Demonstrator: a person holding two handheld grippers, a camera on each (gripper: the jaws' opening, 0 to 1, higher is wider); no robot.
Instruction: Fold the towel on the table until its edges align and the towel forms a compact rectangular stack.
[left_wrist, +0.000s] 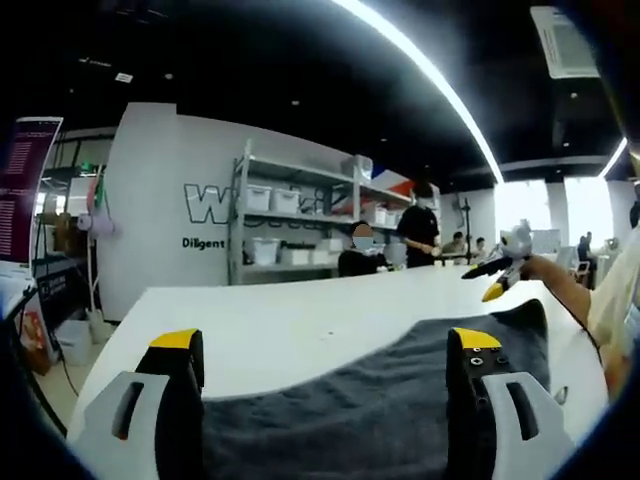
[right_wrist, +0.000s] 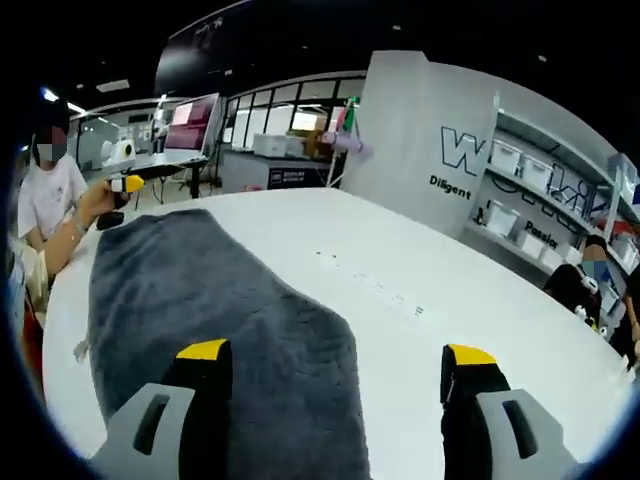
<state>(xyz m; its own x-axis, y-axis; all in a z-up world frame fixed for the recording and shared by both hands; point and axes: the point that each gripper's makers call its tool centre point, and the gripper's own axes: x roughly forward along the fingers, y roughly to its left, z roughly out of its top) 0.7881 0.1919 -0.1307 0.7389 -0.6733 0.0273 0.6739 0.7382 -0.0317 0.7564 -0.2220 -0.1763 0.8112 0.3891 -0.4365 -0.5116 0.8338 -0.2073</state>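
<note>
Left gripper (left_wrist: 325, 360) released above grey towel (left_wrist: 400, 400), right gripper (right_wrist: 335, 372) released (jaws apart), white table (right_wrist: 420, 270), shelf bins (left_wrist: 270, 198).

Left claw (left_wrist: 325, 350) and right claw (right_wrist: 338, 365) both gape wide.

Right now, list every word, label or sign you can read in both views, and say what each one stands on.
"W", large outlined letters cut off by the shelving, on the white wall.
"Diligent", small black word on that wall.
"Passion", on the wall behind the shelves; blurred, an uncertain reading.
Purple banner: lines of print too small to read.
Small marks on the table: too small to read.
Grey towel: no text.
</note>
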